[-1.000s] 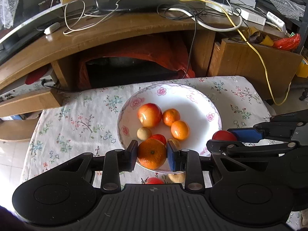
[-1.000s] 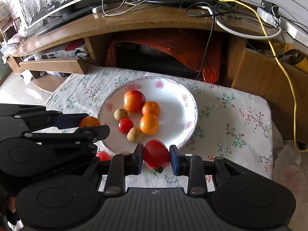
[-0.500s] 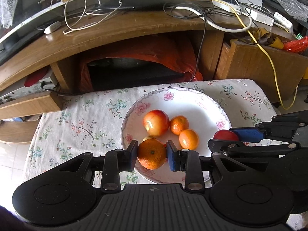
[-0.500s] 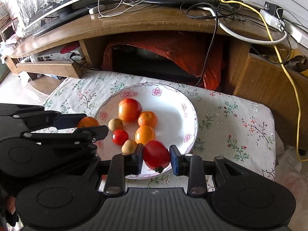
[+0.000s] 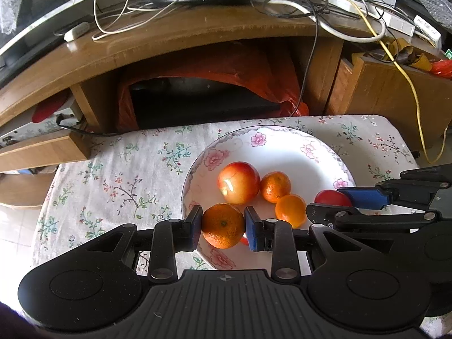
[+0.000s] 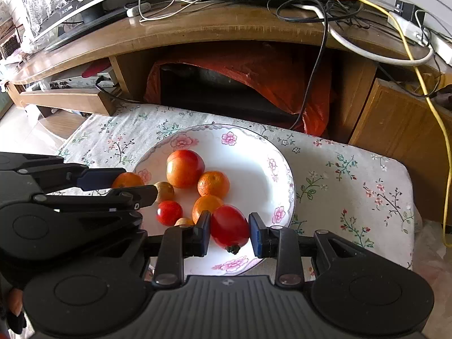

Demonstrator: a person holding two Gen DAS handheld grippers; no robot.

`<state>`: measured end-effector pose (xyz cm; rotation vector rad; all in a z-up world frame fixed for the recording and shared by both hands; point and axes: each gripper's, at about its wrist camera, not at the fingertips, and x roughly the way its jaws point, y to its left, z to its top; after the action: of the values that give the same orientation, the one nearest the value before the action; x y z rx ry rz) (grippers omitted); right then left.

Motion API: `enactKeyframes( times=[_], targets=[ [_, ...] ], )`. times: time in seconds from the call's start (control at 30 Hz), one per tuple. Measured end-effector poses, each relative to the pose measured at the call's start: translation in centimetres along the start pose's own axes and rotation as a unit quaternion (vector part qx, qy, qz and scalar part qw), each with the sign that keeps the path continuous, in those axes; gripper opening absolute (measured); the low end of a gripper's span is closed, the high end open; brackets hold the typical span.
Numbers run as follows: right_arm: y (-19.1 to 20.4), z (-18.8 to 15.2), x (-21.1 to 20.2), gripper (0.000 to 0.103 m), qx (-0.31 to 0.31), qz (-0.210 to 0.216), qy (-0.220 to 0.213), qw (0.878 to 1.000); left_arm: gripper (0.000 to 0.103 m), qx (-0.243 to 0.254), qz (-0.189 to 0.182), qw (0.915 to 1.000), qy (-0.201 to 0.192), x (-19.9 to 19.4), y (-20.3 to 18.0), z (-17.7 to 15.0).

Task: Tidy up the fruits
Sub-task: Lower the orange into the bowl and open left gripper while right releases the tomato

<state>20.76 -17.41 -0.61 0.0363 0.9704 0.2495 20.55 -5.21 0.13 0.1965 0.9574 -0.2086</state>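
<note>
A white floral plate (image 5: pixel 282 141) (image 6: pixel 254 152) rests on the flowered tablecloth. In it lie a red-yellow apple (image 5: pixel 238 182) (image 6: pixel 185 168), two mandarins (image 5: pixel 275 186) (image 6: pixel 213 184), a small red tomato (image 6: pixel 169 212) and small brown fruits (image 6: pixel 165 191). My left gripper (image 5: pixel 223 223) is shut on an orange mandarin (image 5: pixel 223 225) above the plate's near left part. My right gripper (image 6: pixel 229 230) is shut on an oval red tomato (image 6: pixel 229 230) above the plate's near rim. Each gripper also shows at the edge of the other's view: the right gripper (image 5: pixel 330 202), the left gripper (image 6: pixel 124 183).
Behind the small cloth-covered table (image 5: pixel 127 175) stands a wooden desk (image 5: pixel 197 36) strewn with cables, with an orange-red plastic bag (image 6: pixel 282 79) under it. A wooden cabinet (image 6: pixel 401 118) is at the right. A low wooden shelf (image 5: pixel 42 149) is at the left.
Both grippers have moved forward with their fruits. The mandarin and the red tomato, which hung at the plate's near rim, now hang further in over the plate.
</note>
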Motion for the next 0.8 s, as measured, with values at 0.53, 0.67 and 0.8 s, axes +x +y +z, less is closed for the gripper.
enactKeyframes(
  times=[0.53, 0.67, 0.8],
  targets=[
    [-0.3, 0.5, 1.5, 0.032, 0.004, 0.007, -0.005, 1.000, 0.038, -0.022, -0.007, 0.9997, 0.010, 1.2, 0.5, 0.3],
    [-0.6, 0.6, 1.5, 0.032, 0.004, 0.004, -0.007, 1.000, 0.039, -0.027, -0.009, 0.9995, 0.011, 1.4, 0.5, 0.4],
    [-0.6, 0.7, 1.5, 0.032, 0.006, 0.003, -0.007, 1.000, 0.044, -0.031, -0.005, 0.9995, 0.010, 1.3, 0.6, 0.4]
  ],
)
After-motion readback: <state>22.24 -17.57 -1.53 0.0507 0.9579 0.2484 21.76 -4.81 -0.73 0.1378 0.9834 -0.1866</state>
